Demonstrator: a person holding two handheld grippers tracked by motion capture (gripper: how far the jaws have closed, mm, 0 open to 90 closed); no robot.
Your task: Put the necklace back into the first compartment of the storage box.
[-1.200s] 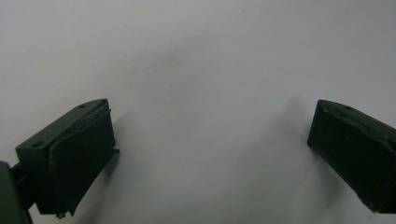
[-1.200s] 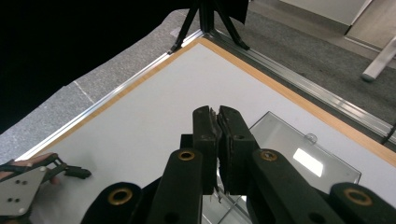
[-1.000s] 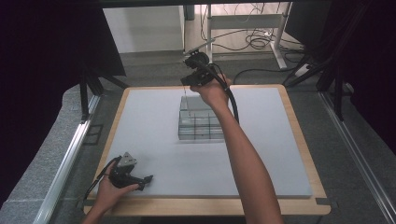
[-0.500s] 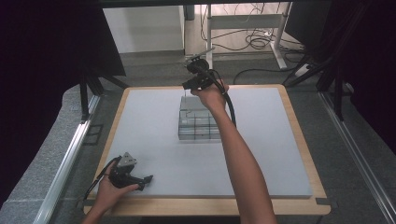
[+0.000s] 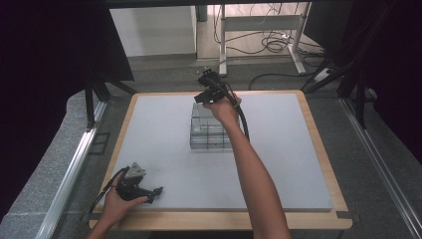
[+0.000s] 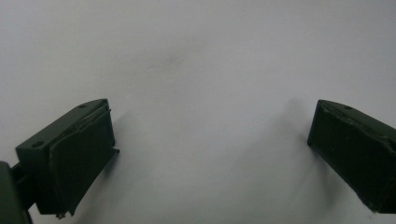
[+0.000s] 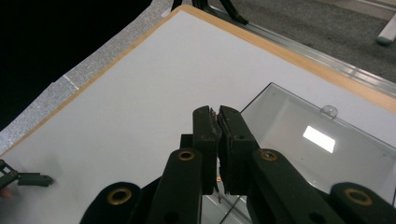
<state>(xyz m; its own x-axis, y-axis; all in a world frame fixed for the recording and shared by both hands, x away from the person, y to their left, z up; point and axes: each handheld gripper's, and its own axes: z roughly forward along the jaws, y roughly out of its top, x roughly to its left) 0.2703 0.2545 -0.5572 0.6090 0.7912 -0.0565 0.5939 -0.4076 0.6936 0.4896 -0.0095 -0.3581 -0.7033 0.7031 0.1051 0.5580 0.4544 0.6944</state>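
Note:
A clear plastic compartment box (image 5: pixel 211 130) stands at the middle of the grey mat (image 5: pixel 149 129). Its clear lid (image 7: pixel 322 140) is tilted up, with a small tab (image 7: pixel 329 111) on its edge. My right gripper (image 5: pixel 201 97) is over the box's far end. In the right gripper view the right gripper (image 7: pixel 218 116) has its jaws pressed together, and the lid's edge runs in between them. My left gripper (image 5: pixel 152 190) rests near the mat's front left corner. In its own view the left gripper (image 6: pixel 210 140) is open over bare mat.
The mat lies on a wooden-edged table (image 5: pixel 318 129). Black stand legs (image 5: pixel 94 94) rise at the back left. Cables and a desk frame (image 5: pixel 268 40) lie on the floor beyond. The left gripper's tip (image 7: pixel 32 178) shows far off in the right gripper view.
My right hand and gripper have come slightly down and toward the near side over the box's far end. The left gripper has stayed where it was.

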